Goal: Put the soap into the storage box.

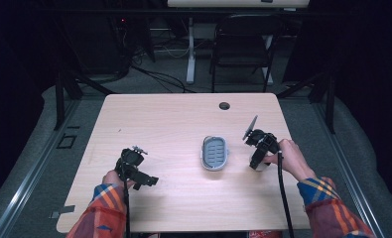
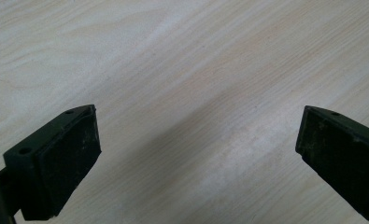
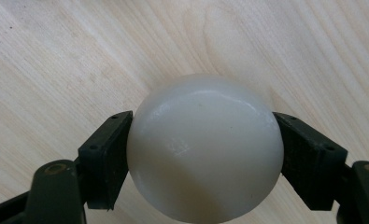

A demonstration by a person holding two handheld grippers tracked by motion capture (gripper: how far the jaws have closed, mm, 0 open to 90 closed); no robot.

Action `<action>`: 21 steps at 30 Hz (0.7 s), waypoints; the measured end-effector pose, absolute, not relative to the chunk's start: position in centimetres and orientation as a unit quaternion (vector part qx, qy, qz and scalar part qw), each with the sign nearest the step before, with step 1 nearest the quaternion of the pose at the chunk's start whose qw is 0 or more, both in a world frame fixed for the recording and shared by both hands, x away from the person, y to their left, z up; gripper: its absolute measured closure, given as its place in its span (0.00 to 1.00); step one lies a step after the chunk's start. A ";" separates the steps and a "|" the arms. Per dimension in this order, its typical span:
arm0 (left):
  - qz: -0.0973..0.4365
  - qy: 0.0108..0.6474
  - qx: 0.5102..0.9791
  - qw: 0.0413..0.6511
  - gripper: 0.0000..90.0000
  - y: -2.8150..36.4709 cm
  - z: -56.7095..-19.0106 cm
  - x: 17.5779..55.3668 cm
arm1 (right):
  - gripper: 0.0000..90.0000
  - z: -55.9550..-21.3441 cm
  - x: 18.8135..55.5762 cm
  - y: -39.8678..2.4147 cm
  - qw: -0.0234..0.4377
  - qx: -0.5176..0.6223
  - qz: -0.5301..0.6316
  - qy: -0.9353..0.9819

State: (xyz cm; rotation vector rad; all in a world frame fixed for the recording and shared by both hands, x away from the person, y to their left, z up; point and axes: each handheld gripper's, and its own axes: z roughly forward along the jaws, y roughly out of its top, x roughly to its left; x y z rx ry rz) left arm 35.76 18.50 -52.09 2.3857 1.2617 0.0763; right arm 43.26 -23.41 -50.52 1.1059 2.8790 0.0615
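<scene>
A smooth white ball (image 3: 204, 149) sits between the black jaws of my right gripper (image 3: 203, 135), which is shut on it just above the wooden table (image 3: 79, 56). In the high view the right gripper (image 1: 258, 159) stands at the table's right side, pointing down, with a little of the ball (image 1: 262, 167) showing under it. My left gripper (image 2: 198, 126) is open, with bare wood between its jaws. In the high view the left gripper (image 1: 143, 177) is low over the table's left front. Between the two grippers lies an oval grey dish with a blue ribbed inside (image 1: 215, 152).
A round cable hole (image 1: 225, 105) is near the table's far edge. Beyond the table (image 1: 173, 119) stand a black folding chair (image 1: 243, 44) and a white desk leg (image 1: 190, 49), with cables on the floor. A cable (image 1: 283, 198) trails from the right gripper toward the front edge.
</scene>
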 end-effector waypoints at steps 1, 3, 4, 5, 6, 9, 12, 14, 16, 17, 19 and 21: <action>0.028 0.456 0.862 0.219 0.00 18.5 -52.1 35.8 | 0.27 -50.5 43.3 -23.3 0.026 0.359 0.019 0.933; 0.027 0.456 0.862 0.219 0.00 18.5 -52.1 35.8 | 0.27 -50.4 43.4 -23.1 0.025 0.358 0.019 0.933; 0.027 0.456 0.862 0.219 0.00 18.5 -52.1 35.8 | 0.27 -50.4 43.4 -23.1 0.025 0.358 0.019 0.933; 0.027 0.456 0.862 0.219 0.00 18.5 -52.1 35.8 | 0.27 -50.3 43.6 -22.9 0.027 0.356 0.020 0.934; 0.027 0.456 0.862 0.219 0.00 18.5 -52.1 35.8 | 0.27 -50.3 43.6 -22.9 0.027 0.356 0.020 0.934; 0.027 0.456 0.862 0.219 0.00 18.5 -52.1 35.8 | 0.27 -50.2 43.7 -22.7 0.025 0.357 0.020 0.934; 0.027 0.456 0.862 0.219 0.00 18.5 -52.1 35.8 | 0.27 -50.0 44.0 -22.4 0.027 0.353 0.020 0.935; 0.027 0.456 0.862 0.219 0.00 18.5 -52.1 35.8 | 0.27 -49.8 44.1 -22.4 0.028 0.351 0.017 0.936; 0.026 0.456 0.862 0.219 0.00 18.5 -52.1 35.8 | 0.27 -49.7 44.3 -22.3 0.025 0.351 0.018 0.936; 0.026 0.455 0.863 0.219 0.00 18.5 -52.1 35.8 | 0.27 -49.6 44.4 -22.3 0.029 0.349 0.017 0.936; 0.026 0.456 0.862 0.219 0.00 18.5 -52.1 35.8 | 0.27 -49.6 44.5 -22.2 0.026 0.352 0.021 0.935; 0.026 0.456 0.862 0.219 0.00 18.5 -52.1 35.8 | 0.27 -49.4 44.6 -22.2 0.028 0.347 0.016 0.937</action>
